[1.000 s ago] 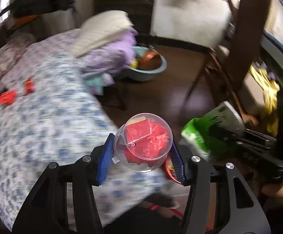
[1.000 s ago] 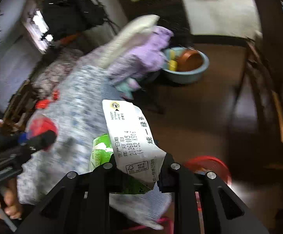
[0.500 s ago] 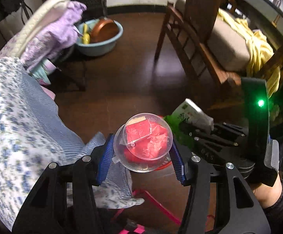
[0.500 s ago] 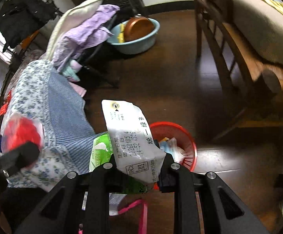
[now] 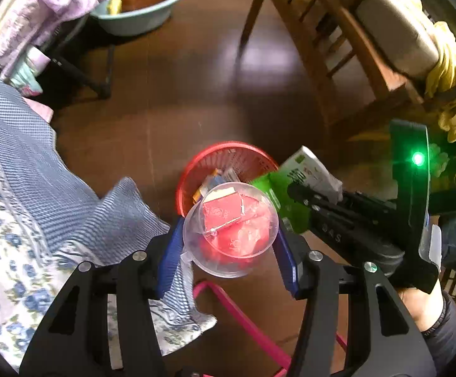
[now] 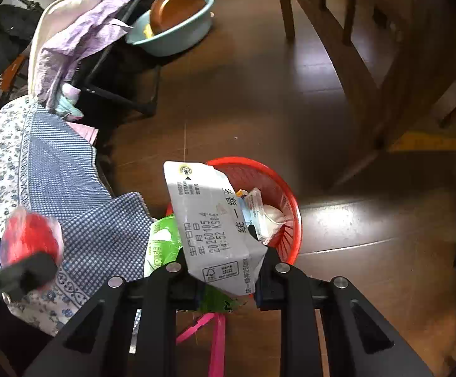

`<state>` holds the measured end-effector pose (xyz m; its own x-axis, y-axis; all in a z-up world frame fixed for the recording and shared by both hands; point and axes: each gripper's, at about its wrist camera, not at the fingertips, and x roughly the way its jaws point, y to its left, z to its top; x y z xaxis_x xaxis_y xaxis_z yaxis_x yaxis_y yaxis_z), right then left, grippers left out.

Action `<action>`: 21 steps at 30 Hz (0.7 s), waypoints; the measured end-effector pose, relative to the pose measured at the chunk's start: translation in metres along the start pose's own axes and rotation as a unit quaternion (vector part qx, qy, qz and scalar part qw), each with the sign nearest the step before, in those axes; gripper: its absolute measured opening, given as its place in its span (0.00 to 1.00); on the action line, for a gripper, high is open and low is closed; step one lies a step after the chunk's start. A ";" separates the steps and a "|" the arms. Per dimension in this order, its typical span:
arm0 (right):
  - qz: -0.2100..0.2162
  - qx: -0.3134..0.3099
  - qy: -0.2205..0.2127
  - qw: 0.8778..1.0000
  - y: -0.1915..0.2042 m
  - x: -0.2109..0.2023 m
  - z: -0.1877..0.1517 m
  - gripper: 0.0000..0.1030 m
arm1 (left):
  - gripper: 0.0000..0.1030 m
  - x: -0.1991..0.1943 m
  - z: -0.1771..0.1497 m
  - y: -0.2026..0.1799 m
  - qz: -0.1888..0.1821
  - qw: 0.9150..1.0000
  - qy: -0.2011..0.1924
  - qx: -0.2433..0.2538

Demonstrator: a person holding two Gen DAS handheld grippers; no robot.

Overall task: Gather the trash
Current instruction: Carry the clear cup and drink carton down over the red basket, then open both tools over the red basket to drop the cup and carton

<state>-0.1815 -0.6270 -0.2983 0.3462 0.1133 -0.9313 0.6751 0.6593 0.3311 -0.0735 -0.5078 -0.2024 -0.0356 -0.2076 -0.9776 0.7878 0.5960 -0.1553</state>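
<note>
On dark wooden flooring a red mesh wastebasket (image 6: 286,201) is sitting mid-frame; the right gripper (image 6: 224,270) is clamping a drink carton (image 6: 209,220) above it, and the left gripper (image 5: 228,245) is pinching a wrapper-filled clear cup (image 5: 231,226), both seemingly poised for dropping.

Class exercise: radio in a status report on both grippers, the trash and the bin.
Left gripper shut on clear cup. Right gripper shut on flattened carton. Both above red basket, part full. Nothing in the way.
</note>
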 end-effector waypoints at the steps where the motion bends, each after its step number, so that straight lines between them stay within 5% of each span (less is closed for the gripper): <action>1: 0.000 0.003 0.002 1.000 -0.002 0.002 0.000 0.22 | 0.52 0.004 -0.001 -0.002 0.000 1.000 0.006 0.003; 12: 0.008 0.026 0.011 1.000 -0.012 0.013 0.002 0.22 | 0.53 0.021 -0.002 -0.005 -0.007 1.000 0.027 0.001; 14: 0.013 0.033 0.009 0.999 -0.016 0.011 0.003 0.26 | 0.60 0.021 -0.001 -0.004 -0.006 1.000 0.031 0.000; 16: 0.020 0.045 0.001 0.999 -0.019 0.010 0.003 0.43 | 0.67 0.019 0.001 -0.006 -0.002 1.000 0.031 0.000; 21: 0.014 0.042 -0.002 0.999 -0.017 0.003 0.004 0.45 | 0.68 0.016 0.001 -0.004 -0.008 1.000 0.029 -0.007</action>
<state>-0.1892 -0.6405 -0.3065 0.3682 0.1287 -0.9208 0.7176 0.5904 0.3694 -0.0767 -0.5144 -0.2177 -0.0848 -0.1722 -0.9814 0.7780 0.6039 -0.1732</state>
